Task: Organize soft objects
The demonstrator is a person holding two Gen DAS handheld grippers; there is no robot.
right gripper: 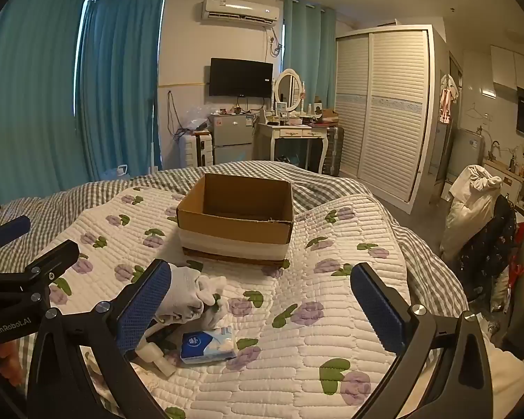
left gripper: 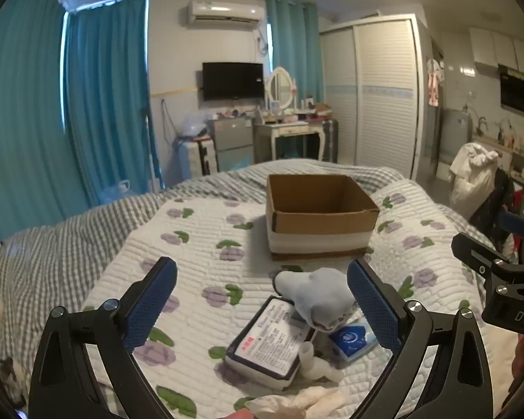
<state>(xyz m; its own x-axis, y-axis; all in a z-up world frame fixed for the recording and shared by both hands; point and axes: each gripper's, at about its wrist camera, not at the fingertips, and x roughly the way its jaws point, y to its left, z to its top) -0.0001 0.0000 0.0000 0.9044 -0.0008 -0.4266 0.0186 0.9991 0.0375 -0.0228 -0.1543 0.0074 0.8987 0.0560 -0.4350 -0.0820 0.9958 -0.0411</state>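
An empty cardboard box [left gripper: 318, 223] [right gripper: 234, 230] stands on the flowered white quilt [left gripper: 199, 244] [right gripper: 346, 317]. In front of it lies a small pile. It holds a pale grey-blue knitted soft item [left gripper: 318, 293] [right gripper: 185, 293], a flat labelled pack [left gripper: 265, 345], a blue tissue pack [left gripper: 349, 340] [right gripper: 206, 344] and a small white bottle [left gripper: 314, 363] [right gripper: 157, 356]. My left gripper [left gripper: 262, 300] hovers open just short of the pile, its pads touching nothing. My right gripper [right gripper: 262, 303] is open over bare quilt, with the pile beside its left finger [right gripper: 146, 300].
Crumpled white cloth [left gripper: 297, 401] lies at the near edge of the bed. A grey checked sheet [left gripper: 52, 251] covers the bed's left and far side. Beyond are teal curtains, a dressing table [right gripper: 297, 132], a wardrobe [right gripper: 384, 111] and a chair heaped with clothes [right gripper: 478, 209].
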